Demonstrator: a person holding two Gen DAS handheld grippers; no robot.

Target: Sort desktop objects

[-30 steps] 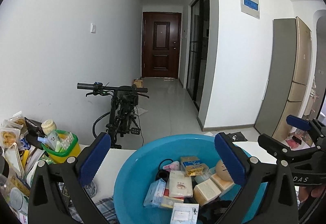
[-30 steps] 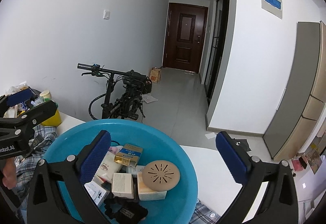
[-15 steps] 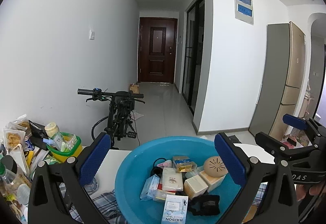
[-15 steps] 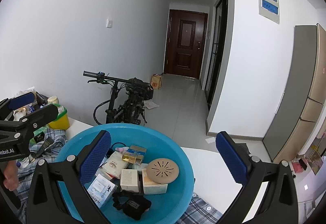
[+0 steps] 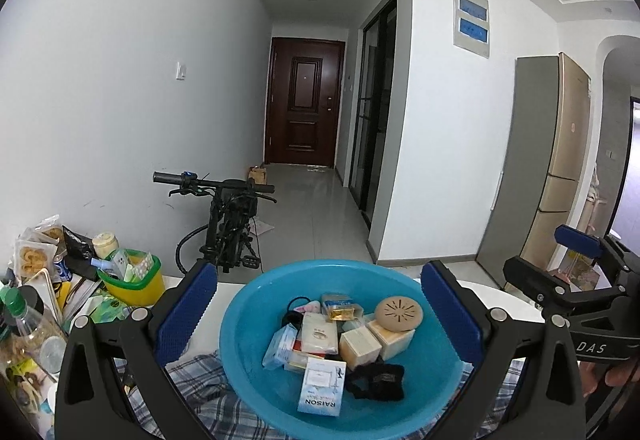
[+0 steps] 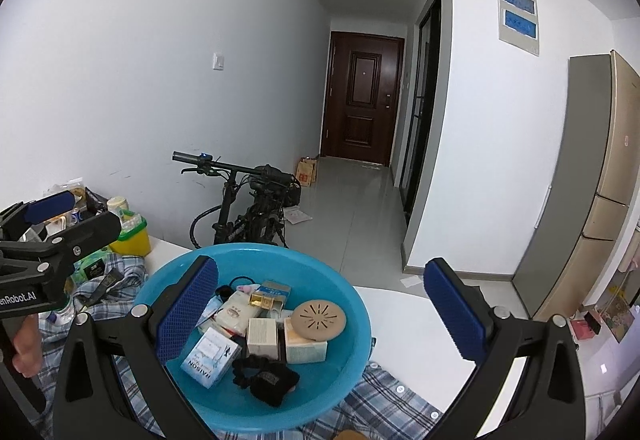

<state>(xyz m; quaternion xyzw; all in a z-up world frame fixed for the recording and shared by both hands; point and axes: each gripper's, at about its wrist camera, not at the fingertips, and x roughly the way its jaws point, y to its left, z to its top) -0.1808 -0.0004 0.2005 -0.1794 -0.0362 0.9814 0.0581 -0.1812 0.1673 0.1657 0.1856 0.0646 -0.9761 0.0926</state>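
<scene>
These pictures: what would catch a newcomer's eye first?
The big blue basin in the foreground, heaped with small boxes and a round tan disc. Behind the table stands a black bicycle, and a dark brown door closes the far end of the hallway. Both grippers, left and right, gape open before the basin.

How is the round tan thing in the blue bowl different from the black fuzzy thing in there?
The round tan disc is flat, stiff-looking and pale with little slots cut in its top; the black fabric item is dark, soft-looking and lumpy. The round tan disc sits raised on top of a box, while the black fabric item lies low on the basin's floor, nearer the camera. Both are inside the blue basin, and neither gripper touches them.
</scene>
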